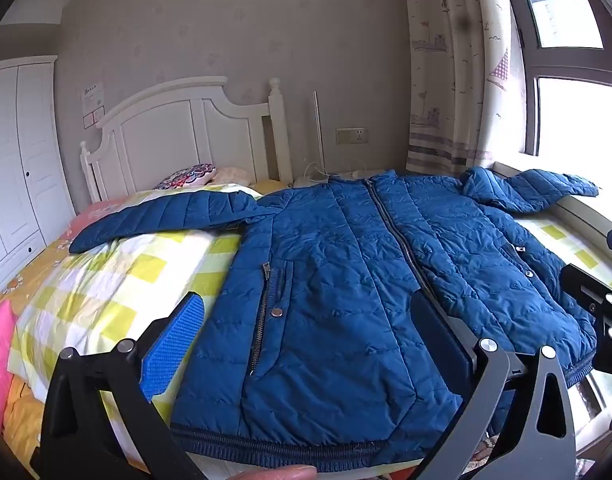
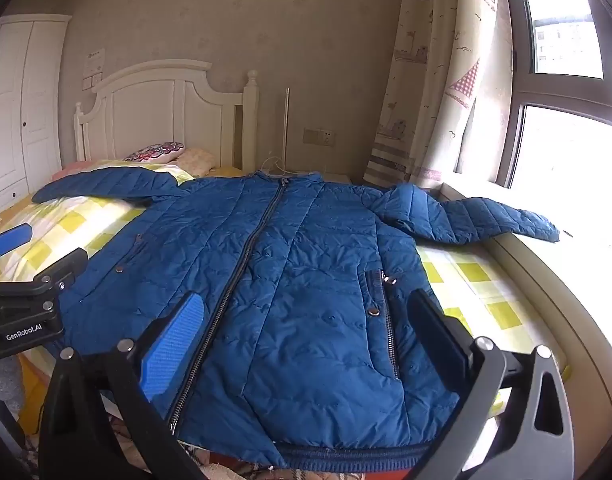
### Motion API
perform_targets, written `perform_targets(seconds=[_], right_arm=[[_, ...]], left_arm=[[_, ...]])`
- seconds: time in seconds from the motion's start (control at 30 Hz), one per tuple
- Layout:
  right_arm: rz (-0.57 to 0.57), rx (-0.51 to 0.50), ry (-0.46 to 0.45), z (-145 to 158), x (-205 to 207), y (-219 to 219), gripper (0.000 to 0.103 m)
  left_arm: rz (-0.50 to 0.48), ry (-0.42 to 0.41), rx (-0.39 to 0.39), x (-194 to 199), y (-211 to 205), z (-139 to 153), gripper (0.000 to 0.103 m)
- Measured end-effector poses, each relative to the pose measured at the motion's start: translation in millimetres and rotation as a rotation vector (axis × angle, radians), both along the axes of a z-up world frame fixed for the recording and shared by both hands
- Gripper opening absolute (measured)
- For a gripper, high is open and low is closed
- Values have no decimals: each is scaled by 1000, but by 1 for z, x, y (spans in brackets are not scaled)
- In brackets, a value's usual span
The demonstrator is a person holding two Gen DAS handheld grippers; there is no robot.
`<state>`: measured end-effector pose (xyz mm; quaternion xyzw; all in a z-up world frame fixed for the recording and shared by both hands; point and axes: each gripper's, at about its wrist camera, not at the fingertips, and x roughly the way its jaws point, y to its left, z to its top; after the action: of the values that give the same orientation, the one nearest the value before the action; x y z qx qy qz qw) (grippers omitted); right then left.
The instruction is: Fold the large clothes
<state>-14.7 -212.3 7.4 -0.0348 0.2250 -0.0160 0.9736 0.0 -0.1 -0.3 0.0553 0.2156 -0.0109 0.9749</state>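
Two claws, left claw (image 1: 306,344) and right claw (image 2: 306,344), hung with jaws apart above the jacket (image 2: 298,264) hem; its zipper (image 2: 242,256) axis ran straight away from them.

Left tool (image 1: 306,344), right tool (image 2: 306,344) agape

Quilted, faintly glossy cloth on the jacket (image 1: 346,280), with a metal zipper (image 2: 242,256). Beneath the jacket, soft matt checked blanket (image 1: 118,276). Behind it, smooth painted wooden headboard (image 1: 178,132).
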Motion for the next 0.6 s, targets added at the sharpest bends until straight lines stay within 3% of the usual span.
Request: perform_targets(seconds=[0.6], right_arm=[[8,15,17,-4,1,0,101]], left_arm=[[5,23,-6,3,4,-3,99]])
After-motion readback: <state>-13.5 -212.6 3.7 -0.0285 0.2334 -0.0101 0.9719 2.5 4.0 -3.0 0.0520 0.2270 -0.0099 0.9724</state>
